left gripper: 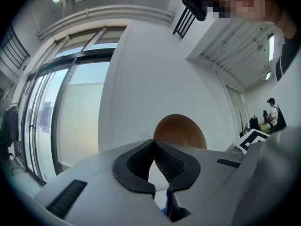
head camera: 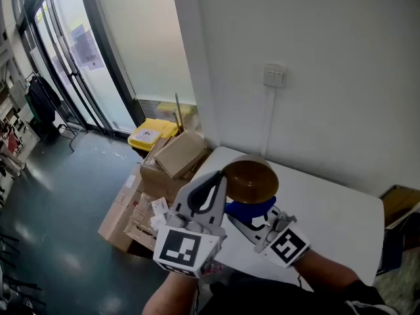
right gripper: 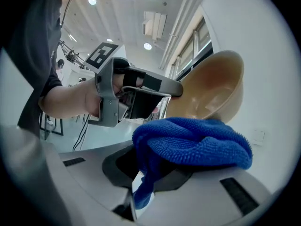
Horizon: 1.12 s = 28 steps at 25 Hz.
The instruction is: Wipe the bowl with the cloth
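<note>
Left gripper [left gripper: 154, 144] clenches the bowl [left gripper: 181, 132] at its tips; right gripper [right gripper: 157, 173] grasps the cloth [right gripper: 193, 142] (blue), bowl just beyond.

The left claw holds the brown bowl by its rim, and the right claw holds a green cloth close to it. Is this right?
The cloth in the right claw is blue, not green; the right gripper view shows it. The rest stands: the left claw holds the brown bowl by its rim.

Bright even daylight; gripper views fisheye-warped, dark-cornered
</note>
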{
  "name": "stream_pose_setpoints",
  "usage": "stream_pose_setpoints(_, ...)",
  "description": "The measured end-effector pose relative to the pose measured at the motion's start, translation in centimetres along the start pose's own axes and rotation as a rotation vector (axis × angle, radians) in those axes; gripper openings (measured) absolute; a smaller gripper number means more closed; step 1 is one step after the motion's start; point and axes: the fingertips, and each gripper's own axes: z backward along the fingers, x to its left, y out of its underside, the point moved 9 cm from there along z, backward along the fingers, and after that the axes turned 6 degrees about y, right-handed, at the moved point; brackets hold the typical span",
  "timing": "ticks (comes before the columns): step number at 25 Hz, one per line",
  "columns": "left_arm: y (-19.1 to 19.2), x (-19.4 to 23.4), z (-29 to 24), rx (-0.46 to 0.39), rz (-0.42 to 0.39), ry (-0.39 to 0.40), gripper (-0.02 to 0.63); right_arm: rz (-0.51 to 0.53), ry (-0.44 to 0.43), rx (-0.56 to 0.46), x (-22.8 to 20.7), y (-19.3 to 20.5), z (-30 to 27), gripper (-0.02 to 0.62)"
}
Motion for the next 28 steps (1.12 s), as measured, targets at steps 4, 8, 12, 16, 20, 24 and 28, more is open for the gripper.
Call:
stream_pose_setpoints(4, -0.4, -0.9, -1.0, -0.031, -0.033, 0.036, 0.015, -0.004, -0.03, -0.008, 0.4, -0.3, -0.9, 0.043)
stream_pose_setpoints(8, -0.2, -0.7, -1.2, -0.018, -0.064, 0.019, 0.018, 0.004, -0.039, -0.019, 0.6, -0.6, -1.1, 0.043)
stream_pose_setpoints(12, 1.4, 1.2, -0.5, 0.046, -0.05, -0.015, 0.02, 0.013, -0.034, -0.009, 0.2, -0.2, 0.2, 0.043)
stream_pose_setpoints(16, 1.9, 1.9, 0.3, 0.086, -0.068, -0.023, 0.02, 0.015, -0.022, -0.016, -0.2, -0.7, 1.7, 0.043)
stream_pose_setpoints(20, 1.4, 1.9, 1.2, 0.09, -0.09, -0.014, 0.02, 0.038, 0.003, -0.016, -1.0, -1.3, 2.7, 0.043)
stream_pose_setpoints(24, 0.8, 1.9, 1.7, 0.089, -0.087, -0.01, 0.018, 0.002, 0.074, -0.17, -2.2, -2.6, 3.7, 0.043)
stream_pose_setpoints(28, 0.5, 2.0, 2.4, 0.086, -0.063, 0.015, 0.017, -0.037, 0.084, -0.247, -3.4, -3.4, 4.5, 0.043)
